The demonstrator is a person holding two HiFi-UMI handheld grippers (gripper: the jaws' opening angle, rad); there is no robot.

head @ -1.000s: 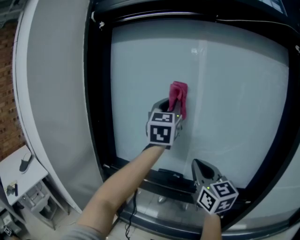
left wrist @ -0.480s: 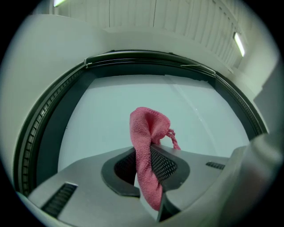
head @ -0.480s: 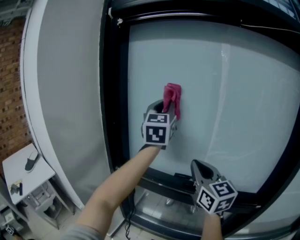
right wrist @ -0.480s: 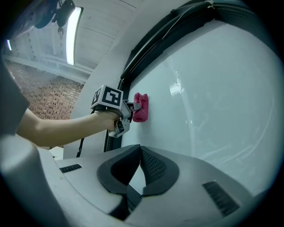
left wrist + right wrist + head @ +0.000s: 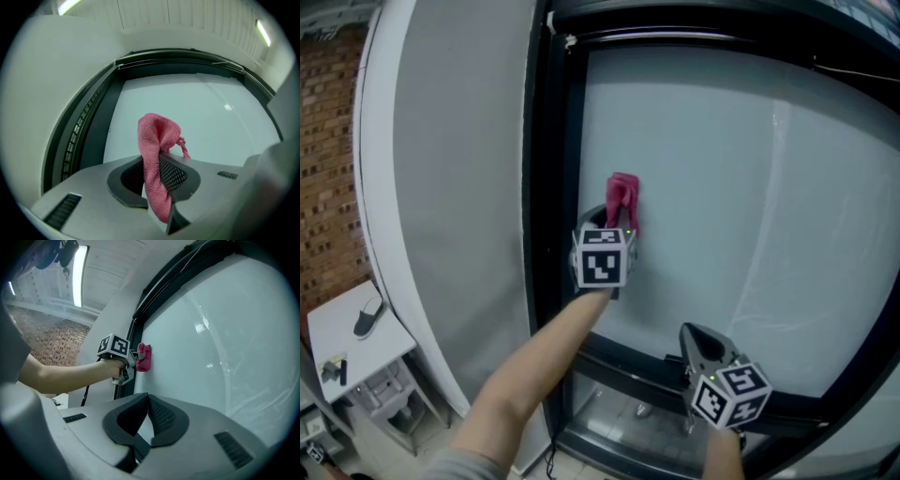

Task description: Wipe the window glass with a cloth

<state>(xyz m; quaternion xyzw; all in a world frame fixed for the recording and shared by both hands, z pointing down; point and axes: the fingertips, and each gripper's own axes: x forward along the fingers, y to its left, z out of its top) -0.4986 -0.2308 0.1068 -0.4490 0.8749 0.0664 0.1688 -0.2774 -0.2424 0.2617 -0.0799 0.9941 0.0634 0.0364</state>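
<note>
Against the left part of the smooth, pale glass [image 5: 731,178], near its black frame [image 5: 551,187], a fluffy pink terry cloth [image 5: 157,140] stands bunched in a soft upright fold. The left gripper [image 5: 152,174] has its dark, ribbed jaws clamped on the cloth's lower part. Low before the glass, the right gripper [image 5: 143,418] holds nothing, its jaws closed tip to tip.

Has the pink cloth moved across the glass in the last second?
Yes. The pink cloth, in the left gripper, has slid left, closer to the black window frame.
</note>
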